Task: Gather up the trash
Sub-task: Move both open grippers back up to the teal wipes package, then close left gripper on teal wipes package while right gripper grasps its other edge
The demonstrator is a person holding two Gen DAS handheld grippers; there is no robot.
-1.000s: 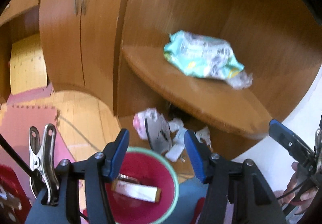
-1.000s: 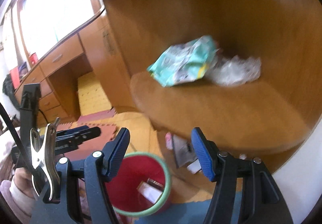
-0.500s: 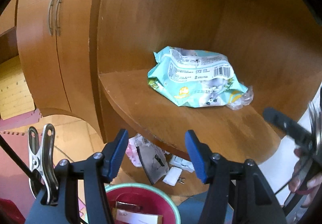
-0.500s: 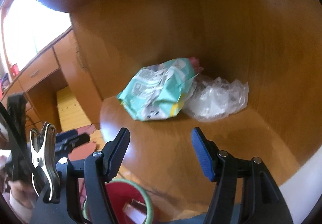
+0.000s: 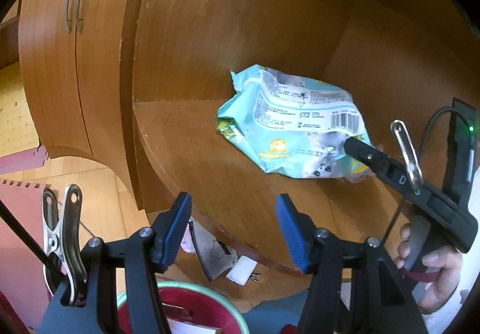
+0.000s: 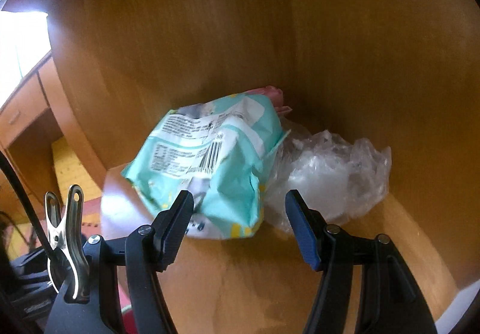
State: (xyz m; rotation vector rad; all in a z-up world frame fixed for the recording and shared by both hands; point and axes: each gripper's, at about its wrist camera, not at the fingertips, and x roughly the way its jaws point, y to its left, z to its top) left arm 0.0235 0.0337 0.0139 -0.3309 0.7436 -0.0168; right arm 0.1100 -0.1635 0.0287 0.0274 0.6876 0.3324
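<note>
Shelf [image 6: 240, 289]: curved wooden ledge inside the cabinet; the trash lies on it toward the back corner.
Bin [image 5: 192, 298]: red with a green rim, on the floor below the shelf, under the left tool [image 5: 234, 232], whose jaws stand wide and hold nothing.
Packet [image 6: 216, 160]: crumpled teal wrapper, lying loose, its near edge between the fingers of the right tool [image 6: 237, 229].
Right tool: jaws spread wide, nothing gripped yet, level with the packet's lower edge.
Clear plastic [image 6: 336, 175]: crinkled film touching the packet on its right.
Doing it well: I'd push a little deeper so both pads bite a thick fold, not the thin rim, and avoid dragging the film along.
Risk: slippery foil may slide out.
</note>
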